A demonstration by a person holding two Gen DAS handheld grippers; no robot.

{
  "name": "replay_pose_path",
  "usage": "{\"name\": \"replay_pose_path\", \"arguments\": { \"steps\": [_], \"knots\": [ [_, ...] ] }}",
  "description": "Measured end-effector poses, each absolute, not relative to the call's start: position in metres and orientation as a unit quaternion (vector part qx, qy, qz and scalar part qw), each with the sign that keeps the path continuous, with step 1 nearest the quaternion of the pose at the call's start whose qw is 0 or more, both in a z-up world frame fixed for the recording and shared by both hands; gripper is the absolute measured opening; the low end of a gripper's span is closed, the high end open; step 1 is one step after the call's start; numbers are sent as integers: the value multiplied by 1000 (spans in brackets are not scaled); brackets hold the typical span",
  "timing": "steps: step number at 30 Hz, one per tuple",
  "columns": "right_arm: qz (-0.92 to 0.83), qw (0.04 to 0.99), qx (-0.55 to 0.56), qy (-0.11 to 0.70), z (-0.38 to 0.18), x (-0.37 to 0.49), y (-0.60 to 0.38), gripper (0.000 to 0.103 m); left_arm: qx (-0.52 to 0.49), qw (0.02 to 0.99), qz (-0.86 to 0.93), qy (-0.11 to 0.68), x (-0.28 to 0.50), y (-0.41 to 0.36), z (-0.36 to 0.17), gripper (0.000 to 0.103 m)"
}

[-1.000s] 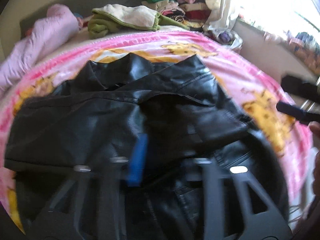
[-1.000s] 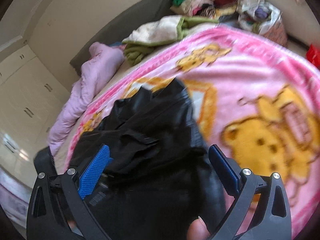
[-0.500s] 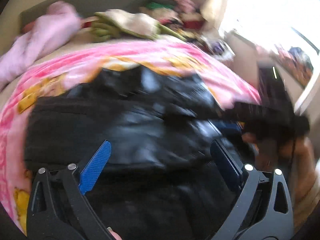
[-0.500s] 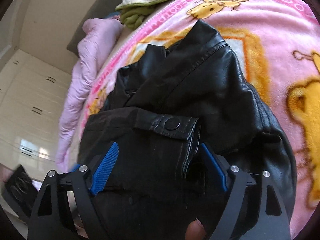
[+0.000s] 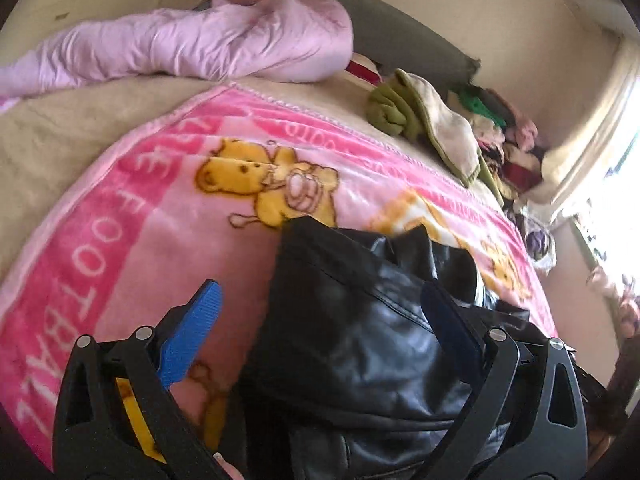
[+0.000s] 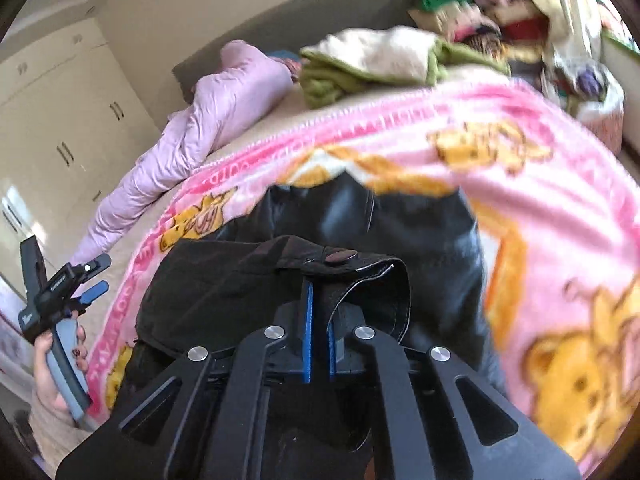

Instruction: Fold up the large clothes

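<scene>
A black leather jacket [image 5: 360, 344] lies bunched on a pink blanket [image 5: 160, 240] printed with yellow bears, which covers most of the bed. The right gripper [image 6: 318, 336] has just been closing, and its blue pads are now pinched tight on a fold of the jacket's cuff or hem, just below a strap with a dark snap button [image 6: 340, 257]. That edge is lifted slightly off the rest of the garment. The left gripper [image 5: 320, 316] stands wide apart with nothing pressed between its pads; one blue pad hangs over the bare pink blanket and the other over the jacket's shiny surface. In the right wrist view the same gripper shows far out at the left edge of the bed, held in a hand [image 6: 52, 364] clear of the jacket. Beyond the blanket lie a rumpled lilac quilt [image 5: 200, 44], a green and cream cloth [image 6: 372, 64], and a blurred heap of mixed clothes [image 6: 480, 12] near the bright window.
</scene>
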State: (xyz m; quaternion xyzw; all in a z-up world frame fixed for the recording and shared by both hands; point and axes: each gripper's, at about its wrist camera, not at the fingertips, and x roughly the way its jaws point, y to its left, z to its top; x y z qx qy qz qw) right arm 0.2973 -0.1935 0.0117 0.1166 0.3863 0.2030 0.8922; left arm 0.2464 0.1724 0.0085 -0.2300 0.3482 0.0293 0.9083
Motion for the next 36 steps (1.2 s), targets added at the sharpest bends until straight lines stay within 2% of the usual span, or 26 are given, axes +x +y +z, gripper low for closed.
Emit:
{"name": "replay_pose_path", "arguments": {
  "steps": [5, 8, 10, 12, 15, 19, 21, 23, 25, 27, 36],
  "knots": [
    [196, 902, 91, 374, 22, 300, -199, 5, -233, 903, 10, 360, 254, 170, 2, 92],
    [191, 903, 83, 376, 19, 299, -201, 5, -221, 898, -5, 380, 263, 155, -7, 80],
    [188, 902, 82, 379, 16, 300, -201, 5, -215, 892, -10, 397, 271, 145, -17, 64],
    [183, 902, 73, 383, 12, 300, -200, 5, -212, 887, -20, 410, 276, 138, -25, 53],
    [178, 900, 70, 391, 5, 301, -200, 5, -186, 881, -29, 434, 280, 122, -36, 44],
    [166, 899, 67, 398, -3, 302, -199, 10, -156, 881, -31, 446, 280, 110, -44, 44],
    [158, 895, 68, 411, -8, 304, -200, 15, -153, 881, -31, 447, 278, 109, -44, 44],
    [148, 892, 68, 421, -10, 305, -202, 24, -151, 881, -35, 447, 275, 107, -43, 44],
    [139, 894, 68, 420, -9, 305, -207, 27, -151, 881, -45, 446, 271, 104, -40, 44],
    [127, 899, 71, 414, -4, 303, -212, 45, -150, 881, -52, 445, 269, 101, -38, 44],
    [153, 904, 62, 395, 9, 302, -198, 43, -116, 876, -47, 465, 269, 86, -49, 44]
  ]
}}
